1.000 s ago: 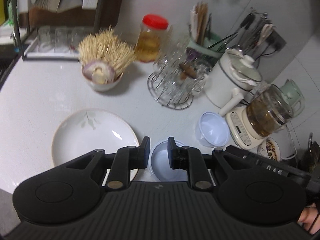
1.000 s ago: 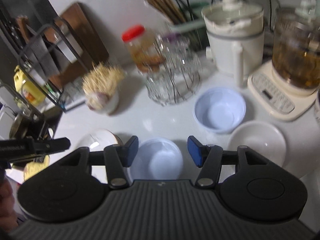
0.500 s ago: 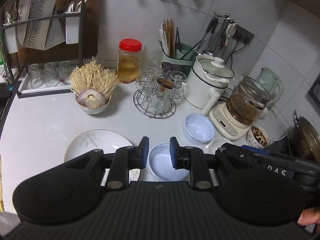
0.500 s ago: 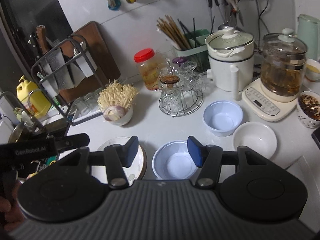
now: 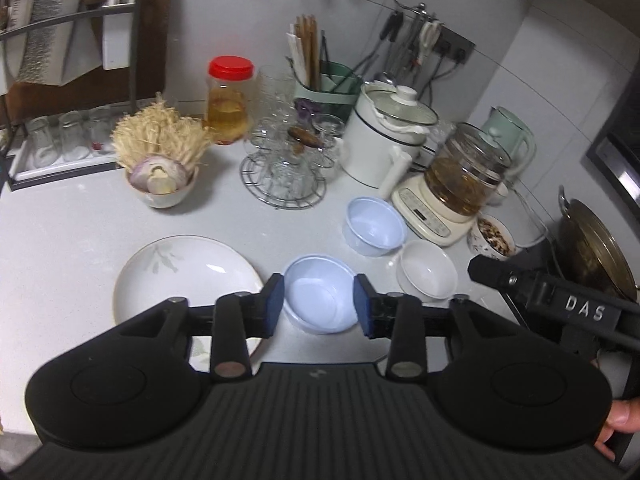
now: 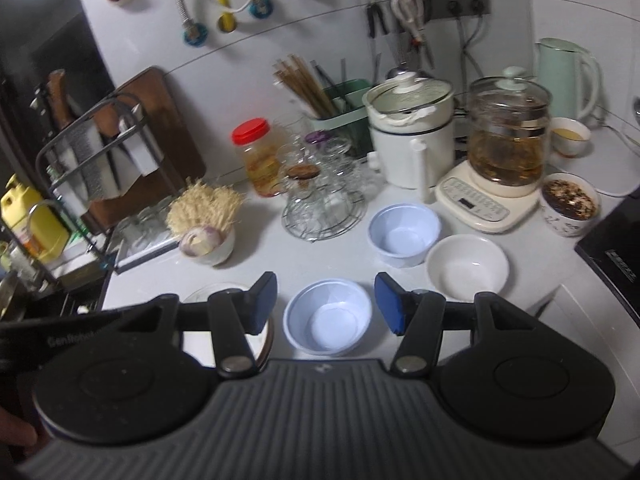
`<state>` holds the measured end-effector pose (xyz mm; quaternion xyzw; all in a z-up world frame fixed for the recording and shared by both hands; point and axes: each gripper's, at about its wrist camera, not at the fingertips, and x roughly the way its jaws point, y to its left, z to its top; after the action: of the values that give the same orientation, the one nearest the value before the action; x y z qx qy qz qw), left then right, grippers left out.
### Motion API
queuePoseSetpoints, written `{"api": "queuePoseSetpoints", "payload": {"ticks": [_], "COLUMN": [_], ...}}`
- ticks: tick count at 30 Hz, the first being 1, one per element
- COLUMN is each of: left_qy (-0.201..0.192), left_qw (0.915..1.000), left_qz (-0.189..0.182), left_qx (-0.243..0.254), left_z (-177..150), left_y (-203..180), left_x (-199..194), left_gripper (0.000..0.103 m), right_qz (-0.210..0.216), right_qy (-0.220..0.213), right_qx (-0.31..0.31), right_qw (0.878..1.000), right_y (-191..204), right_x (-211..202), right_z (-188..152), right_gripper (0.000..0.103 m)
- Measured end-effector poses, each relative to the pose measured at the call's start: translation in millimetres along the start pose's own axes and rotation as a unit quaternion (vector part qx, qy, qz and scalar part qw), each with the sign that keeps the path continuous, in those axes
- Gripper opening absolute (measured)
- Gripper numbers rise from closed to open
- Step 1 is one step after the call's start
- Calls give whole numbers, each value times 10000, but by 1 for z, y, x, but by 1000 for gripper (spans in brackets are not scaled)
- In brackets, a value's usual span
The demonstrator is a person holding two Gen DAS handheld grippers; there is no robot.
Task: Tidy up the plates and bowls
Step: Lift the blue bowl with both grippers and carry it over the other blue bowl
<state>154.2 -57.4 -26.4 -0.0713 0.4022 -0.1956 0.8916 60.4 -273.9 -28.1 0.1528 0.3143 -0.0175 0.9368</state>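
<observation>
A white plate with a leaf print (image 5: 184,276) lies on the counter at the front left; its edge shows in the right wrist view (image 6: 224,292). A pale blue bowl (image 5: 320,296) (image 6: 328,320) sits to its right. A second pale blue bowl (image 5: 374,226) (image 6: 404,234) stands farther back, and a white bowl (image 5: 426,272) (image 6: 466,270) is beside it. My left gripper (image 5: 319,306) is open and empty above the near blue bowl. My right gripper (image 6: 326,306) is open and empty above the same bowl.
At the back stand a bowl of garlic and mushrooms (image 5: 162,178), a red-lidded jar (image 5: 230,100), a wire rack of glasses (image 5: 286,168), a white pot (image 5: 386,140), a glass kettle on its base (image 5: 460,176) and a knife rack (image 6: 100,160). A wok (image 5: 592,252) is at the right.
Both grippers have risen and pulled back from the counter, so more of it shows. The left gripper's jaws have opened wider. The dishes have not moved.
</observation>
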Motion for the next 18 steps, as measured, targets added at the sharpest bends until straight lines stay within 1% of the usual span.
{"api": "queuePoseSetpoints", "payload": {"ticks": [4,8,12,14,18], "left_qy": [31,143,287,380,512], "left_qw": [9998,9992,9986,9980,9974], "left_qz": [-129,-229,-294,-350,-337], "left_qx": [164,284,339,359,375], "left_z": [7,19,32,40,58], "left_y": [-6,-15,-24,-29,-38], "left_x": [9,28,55,71,107], "left_gripper": [49,53,54,54,54], "right_qz": [-172,-322,-438,-448,-433], "right_qy": [-89,-80,-21,31,177], "right_qx": [213,444,627,697,750], "right_qw": [9996,9985,9971,9966,9961], "right_y": [-10,-24,-40,-48,-65], "right_x": [0,7,23,34,61], "right_z": [1,3,11,17,34], "right_gripper": [58,58,58,58,58]}}
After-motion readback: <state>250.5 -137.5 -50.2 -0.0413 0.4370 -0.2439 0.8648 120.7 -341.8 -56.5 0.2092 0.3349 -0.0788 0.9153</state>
